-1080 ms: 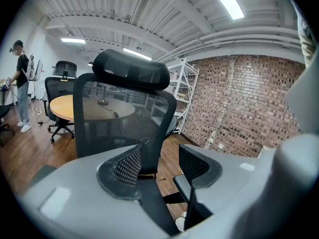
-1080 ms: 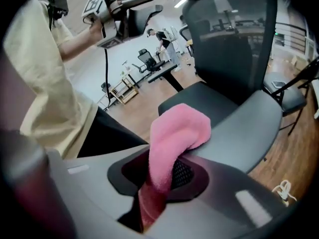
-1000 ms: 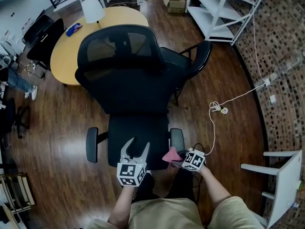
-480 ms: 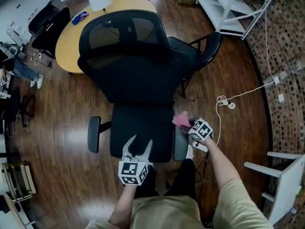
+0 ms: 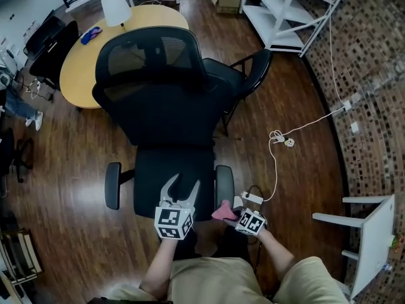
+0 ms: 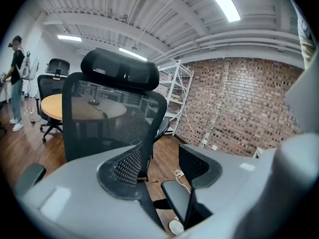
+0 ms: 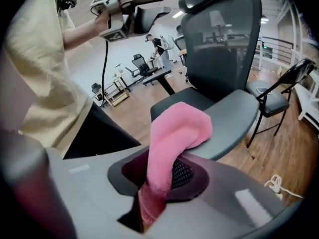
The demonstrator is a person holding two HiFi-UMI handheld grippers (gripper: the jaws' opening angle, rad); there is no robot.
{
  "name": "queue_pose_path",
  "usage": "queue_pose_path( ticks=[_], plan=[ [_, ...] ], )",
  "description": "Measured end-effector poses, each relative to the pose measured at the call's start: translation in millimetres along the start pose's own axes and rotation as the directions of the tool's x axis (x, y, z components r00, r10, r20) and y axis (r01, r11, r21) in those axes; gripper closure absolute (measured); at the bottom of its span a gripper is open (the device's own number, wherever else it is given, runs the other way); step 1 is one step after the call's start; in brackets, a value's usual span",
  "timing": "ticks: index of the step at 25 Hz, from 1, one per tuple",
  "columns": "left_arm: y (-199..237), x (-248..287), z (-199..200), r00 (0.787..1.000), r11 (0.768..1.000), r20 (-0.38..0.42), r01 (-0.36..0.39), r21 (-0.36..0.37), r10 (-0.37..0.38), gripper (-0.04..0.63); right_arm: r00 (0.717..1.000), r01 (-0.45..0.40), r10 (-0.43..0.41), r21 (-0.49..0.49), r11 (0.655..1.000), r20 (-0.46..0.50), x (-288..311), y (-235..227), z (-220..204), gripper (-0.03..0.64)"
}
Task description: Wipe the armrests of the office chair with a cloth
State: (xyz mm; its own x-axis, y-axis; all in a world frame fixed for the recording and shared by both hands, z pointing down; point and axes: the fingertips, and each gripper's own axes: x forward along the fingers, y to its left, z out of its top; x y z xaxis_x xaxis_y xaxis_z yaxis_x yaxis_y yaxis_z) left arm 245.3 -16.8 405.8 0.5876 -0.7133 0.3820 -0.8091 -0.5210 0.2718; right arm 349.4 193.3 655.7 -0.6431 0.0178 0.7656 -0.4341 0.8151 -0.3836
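Pulled back toward the person, the right gripper point(image 5: 232, 215) is now gripping the pink cloth point(image 5: 223, 209) at the near end of the right armrest point(image 5: 223, 182), cloth tip resting just ahead of its jaws. The left gripper point(image 5: 180, 187) is hovering beside it, jaws apart and empty, over the office chair point(image 5: 166, 106) seat.

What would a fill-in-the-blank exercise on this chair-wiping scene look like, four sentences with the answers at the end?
1. The right gripper is shut on a ____ cloth.
2. The cloth rests on the armrest on the person's ____ side of the office chair.
3. The left gripper has open jaws and holds ____.
4. On the round table behind the chair stands a white ____.
Missing words: pink; right; nothing; lamp.
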Motion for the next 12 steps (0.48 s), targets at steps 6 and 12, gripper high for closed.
queue_pose_path(
  ticks=[6,12],
  plan=[
    [-6.9,-0.7,4.6,1.000,0.999,0.002,0.027,0.028,-0.027,0.383,0.999,-0.011,0.013,0.050,0.999,-0.040,11.8,29.6,-19.4,0.543],
    [7.7,-12.4,1.7,1.000,1.000,0.008,0.002,0.016,-0.002,0.383,0.981,0.103,-0.129,0.172,0.980,0.144,-26.5,-15.7,25.7,0.543]
  ],
)
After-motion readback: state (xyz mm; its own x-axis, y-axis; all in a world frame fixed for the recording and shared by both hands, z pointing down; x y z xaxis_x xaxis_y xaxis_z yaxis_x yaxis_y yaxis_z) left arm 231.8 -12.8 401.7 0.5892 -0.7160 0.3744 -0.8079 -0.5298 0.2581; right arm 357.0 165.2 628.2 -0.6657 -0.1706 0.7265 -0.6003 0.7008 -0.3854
